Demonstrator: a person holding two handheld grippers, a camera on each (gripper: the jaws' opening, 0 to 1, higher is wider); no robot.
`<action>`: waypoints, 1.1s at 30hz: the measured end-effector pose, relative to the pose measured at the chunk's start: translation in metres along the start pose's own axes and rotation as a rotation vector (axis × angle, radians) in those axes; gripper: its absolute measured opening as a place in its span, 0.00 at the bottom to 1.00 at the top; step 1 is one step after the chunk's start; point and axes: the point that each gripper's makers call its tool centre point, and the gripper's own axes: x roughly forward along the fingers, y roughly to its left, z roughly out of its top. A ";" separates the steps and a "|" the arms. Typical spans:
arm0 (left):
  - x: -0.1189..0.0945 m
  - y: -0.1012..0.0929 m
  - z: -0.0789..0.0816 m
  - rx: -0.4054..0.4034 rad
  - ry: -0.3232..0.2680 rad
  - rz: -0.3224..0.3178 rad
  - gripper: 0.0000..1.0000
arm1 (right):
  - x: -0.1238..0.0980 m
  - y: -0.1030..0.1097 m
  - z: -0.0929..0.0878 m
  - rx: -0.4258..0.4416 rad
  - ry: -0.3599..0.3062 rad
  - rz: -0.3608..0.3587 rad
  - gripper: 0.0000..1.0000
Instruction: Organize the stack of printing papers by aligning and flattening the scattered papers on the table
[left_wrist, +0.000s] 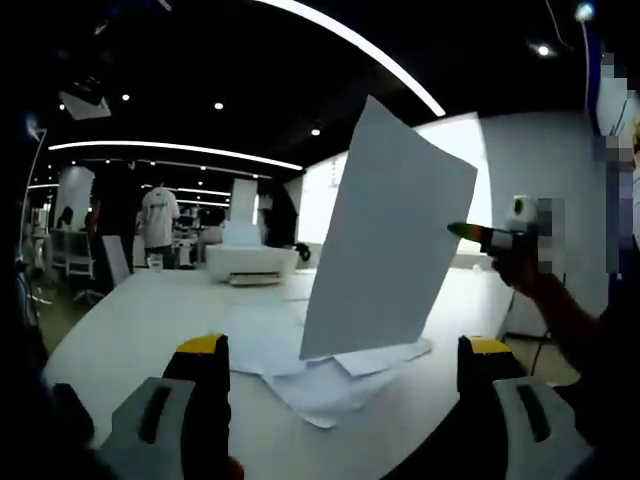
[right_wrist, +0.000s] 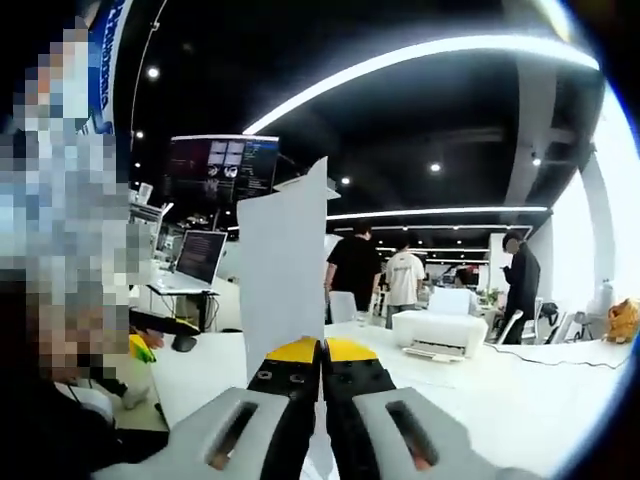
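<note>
Left gripper view, nearest: left gripper (left_wrist: 340, 365) with grey jaws and yellow tips spread wide apart at the bottom, nothing between them; hovering low over the white surface (left_wrist: 150, 320).
Just beyond the jaws: loose heap of white printing papers (left_wrist: 300, 365) lying flat on the surface, sheets overlapping at differing angles, corners sticking out toward the near edge and to the right; not aligned.
Above the heap: single white sheet of printing paper (left_wrist: 390, 235) lifted up, tilted, lower edge just above the heap; pinched at its right edge by the right gripper (left_wrist: 478, 235), entering from the right with a person's hand (left_wrist: 525, 265) behind it.
Farther along the surface: white desktop printer (left_wrist: 250, 262); small clear glass (left_wrist: 154, 262) to its left.
Far back: person in a white T-shirt (left_wrist: 158, 222) standing, back turned; long curved white ceiling light strips (left_wrist: 350, 45) on a dark ceiling.

Right gripper view, nearest: right gripper (right_wrist: 322, 352) with jaws pressed together, yellow tips meeting on the lower part of the same white sheet (right_wrist: 285, 280); sheet rising upright from the tips, seen nearly edge-on, top corner pointed.
Low at the left: left gripper (right_wrist: 145, 348), yellow tip only partly visible.
Beyond: white surface (right_wrist: 500, 400) stretching away; printer (right_wrist: 440, 335) on it to the right.
Far: three people standing (right_wrist: 355, 265); dark wall screen (right_wrist: 222, 170) above a desk monitor (right_wrist: 200, 255) at the left.
</note>
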 end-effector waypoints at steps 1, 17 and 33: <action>0.000 0.000 0.000 -0.001 -0.001 -0.001 0.97 | 0.000 0.001 0.000 -0.006 0.000 0.004 0.00; 0.000 -0.007 0.005 0.001 -0.030 -0.027 0.95 | 0.003 0.014 -0.001 -0.021 -0.003 0.068 0.00; -0.001 -0.021 0.026 0.006 -0.142 -0.091 0.89 | 0.007 0.039 0.002 -0.026 -0.005 0.174 0.00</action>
